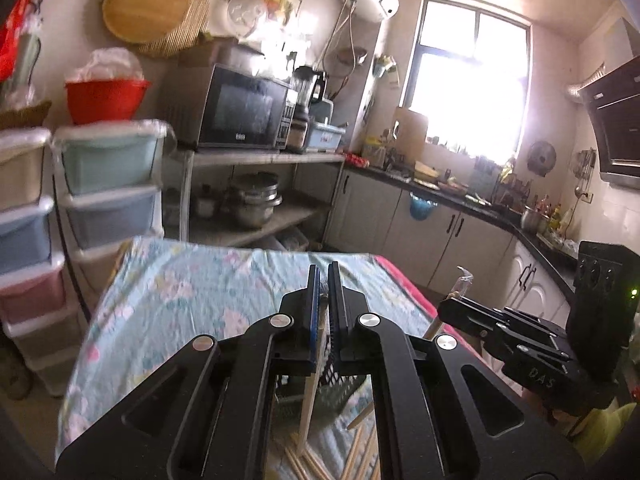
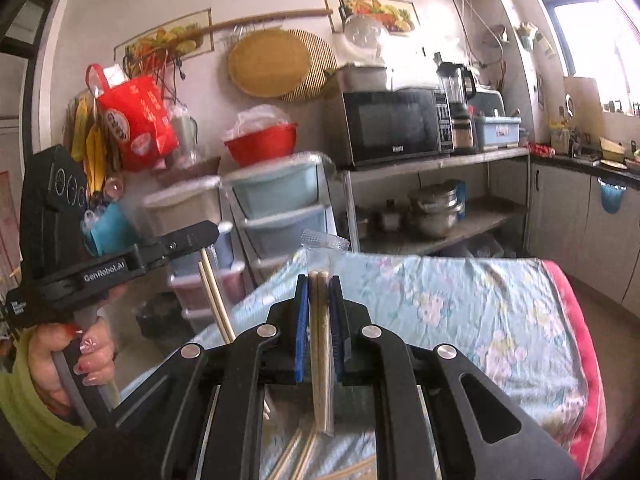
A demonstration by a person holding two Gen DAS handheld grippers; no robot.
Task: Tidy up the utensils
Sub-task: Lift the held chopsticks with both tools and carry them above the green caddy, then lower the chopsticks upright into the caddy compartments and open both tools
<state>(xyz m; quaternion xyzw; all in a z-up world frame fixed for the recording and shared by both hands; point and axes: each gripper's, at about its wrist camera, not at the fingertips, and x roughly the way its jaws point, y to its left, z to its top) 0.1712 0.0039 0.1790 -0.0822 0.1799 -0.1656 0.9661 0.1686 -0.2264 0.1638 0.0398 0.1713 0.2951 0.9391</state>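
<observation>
Nearest in the right wrist view, a wrapped pair of chopsticks [image 2: 320, 344] is clamped between the narrow jaws of the right gripper [image 2: 320, 300], the clear wrapper end standing up past the fingertips. Its long axis runs along the fingers, tips pointing up and away toward the far edge of the table [image 2: 500, 320], the lower end hanging down behind the jaws. More loose chopsticks [image 2: 298, 454] lie below on the flowered cloth at the near edge.

The left gripper [image 1: 325, 280] is closed to a slit on another pair of chopsticks [image 1: 310, 404], which hangs steeply below the jaws with its long axis nearly upright. In the right wrist view that pair shows as slanted pale sticks under the left fingers. A dark mesh holder [image 1: 336, 384] appears to stand just behind it, though the view there is crowded and this is uncertain.

Both pairs are held clear above the cloth. The step in hand is judged to be carrying them to the holder; it would be done well by keeping each grip firm, turning the sticks upright, and lowering them end-first into the opening one hand at a time, so neither pair snags the rim.
</observation>
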